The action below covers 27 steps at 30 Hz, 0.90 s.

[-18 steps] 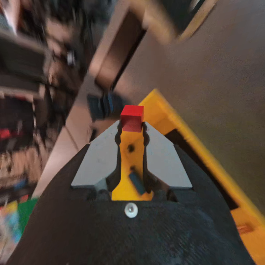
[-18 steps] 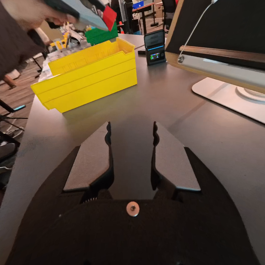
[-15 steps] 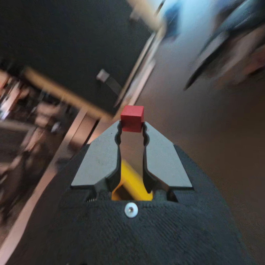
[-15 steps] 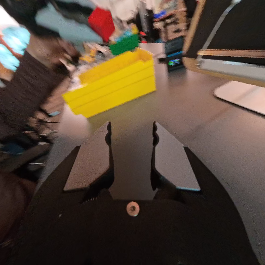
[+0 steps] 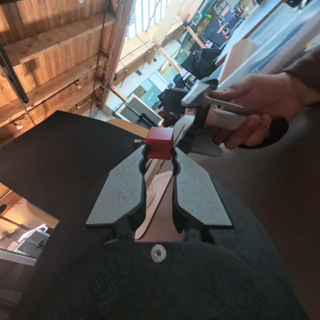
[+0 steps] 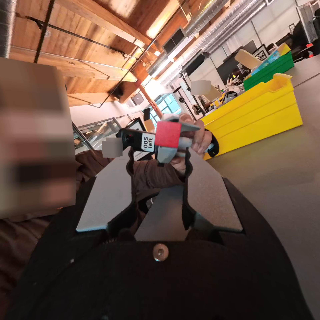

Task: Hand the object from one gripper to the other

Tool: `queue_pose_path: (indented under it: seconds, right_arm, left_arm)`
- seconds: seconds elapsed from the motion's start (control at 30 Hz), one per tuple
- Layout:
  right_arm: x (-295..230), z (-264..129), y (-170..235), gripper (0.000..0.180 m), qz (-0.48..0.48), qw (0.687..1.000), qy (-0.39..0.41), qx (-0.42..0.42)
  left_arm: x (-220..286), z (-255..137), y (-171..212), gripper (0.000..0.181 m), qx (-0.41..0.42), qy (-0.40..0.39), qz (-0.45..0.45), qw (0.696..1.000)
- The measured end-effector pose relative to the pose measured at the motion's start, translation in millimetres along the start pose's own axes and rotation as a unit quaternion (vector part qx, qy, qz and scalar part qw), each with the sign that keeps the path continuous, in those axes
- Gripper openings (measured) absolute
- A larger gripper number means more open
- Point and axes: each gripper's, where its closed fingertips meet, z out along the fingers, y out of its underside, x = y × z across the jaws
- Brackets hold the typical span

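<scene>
Grey tabletop point(image 6: 259, 173); one red cube point(image 5: 159, 145) pinched by left hand-held gripper point(image 5: 158, 152); right hand-held gripper point(image 6: 158, 155) spread, empty.

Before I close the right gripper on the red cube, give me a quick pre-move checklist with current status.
1. Left gripper firmly holds the red cube: ok, pinched at the fingertips.
2. Right gripper open: ok, jaws wide apart, nothing between them.
3. Cube in line with the right gripper: ok, it sits just above the gap in the right wrist view.
4. Cube between the right gripper's fingertips: not ok, it is beyond them.
5. Free cube faces for the right gripper to grip: cannot tell.
6. Clear of the yellow bin: ok, it is off to one side.
</scene>
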Motion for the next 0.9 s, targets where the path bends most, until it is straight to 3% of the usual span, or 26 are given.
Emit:
queue_pose_path:
  seconds: [0.1, 0.2, 0.33, 0.5, 0.6, 0.67, 0.7, 0.77, 0.9]
  right_arm:
    - [8.1, 0.6, -3.0, 0.049, 0.001, 1.000, 0.019, 0.007]
    - [16.0, -2.1, -3.0, 0.024, -0.005, 0.999, 0.043, 0.009]
    - [26.6, -3.6, -2.8, 0.023, -0.025, 0.996, 0.090, 0.002]
    - [37.2, -8.1, -2.4, 0.023, -0.141, 0.966, 0.211, -0.048]
    - [36.4, -13.7, -7.5, 0.023, -0.262, 0.910, 0.307, -0.090]
    - [38.3, -22.1, -14.5, 0.023, -0.359, 0.842, 0.384, -0.121]
    - [38.9, -26.3, -17.5, 0.023, -0.406, 0.802, 0.416, -0.139]
    - [39.1, -30.6, -20.4, 0.023, -0.482, 0.731, 0.453, -0.168]
    - [46.1, -26.6, -12.9, 0.023, -0.556, 0.660, 0.458, -0.216]
  left_arm:
    - [5.9, 1.3, 5.5, 0.025, -0.003, 0.006, 0.005, 1.000]
    - [9.6, 3.8, 8.6, 0.025, -0.013, 0.003, -0.003, 1.000]
    - [13.2, 6.2, 18.8, 0.025, -0.033, 0.003, 0.020, 0.999]
    - [14.4, 6.9, 33.4, 0.028, -0.069, 0.011, -0.061, 0.996]
    - [25.3, 4.0, 40.7, 0.045, -0.080, 0.064, -0.158, 0.982]
    - [26.4, 2.0, 49.3, 0.052, -0.104, 0.091, -0.255, 0.957]
    - [25.1, 0.8, 50.3, 0.060, -0.105, 0.105, -0.309, 0.939]
    - [22.0, -4.0, 43.5, 0.057, -0.080, 0.145, -0.411, 0.897]
    - [17.9, -8.5, 31.4, 0.059, -0.033, 0.197, -0.531, 0.823]
